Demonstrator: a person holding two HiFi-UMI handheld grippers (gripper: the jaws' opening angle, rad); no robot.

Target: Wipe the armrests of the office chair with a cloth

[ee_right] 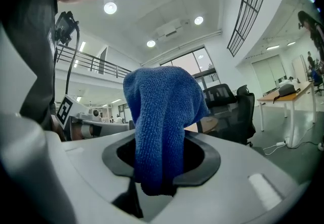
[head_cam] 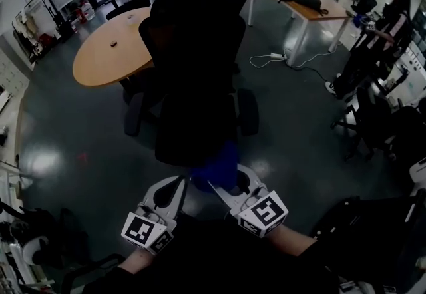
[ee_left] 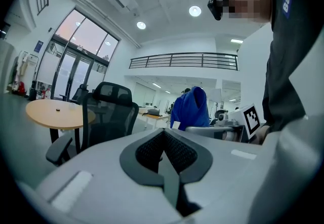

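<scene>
Two grippers [head_cam: 181, 183] [head_cam: 226, 183], one blue cloth [head_cam: 214, 165], one round table [head_cam: 110, 53]

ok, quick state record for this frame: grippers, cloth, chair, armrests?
left gripper: shut, nothing between the jaws
right gripper: shut on blue cloth
office chair: black, just ahead of both grippers
armrests: one each side of the seat, cloth on neither
round table: wooden, beyond the chair
</scene>
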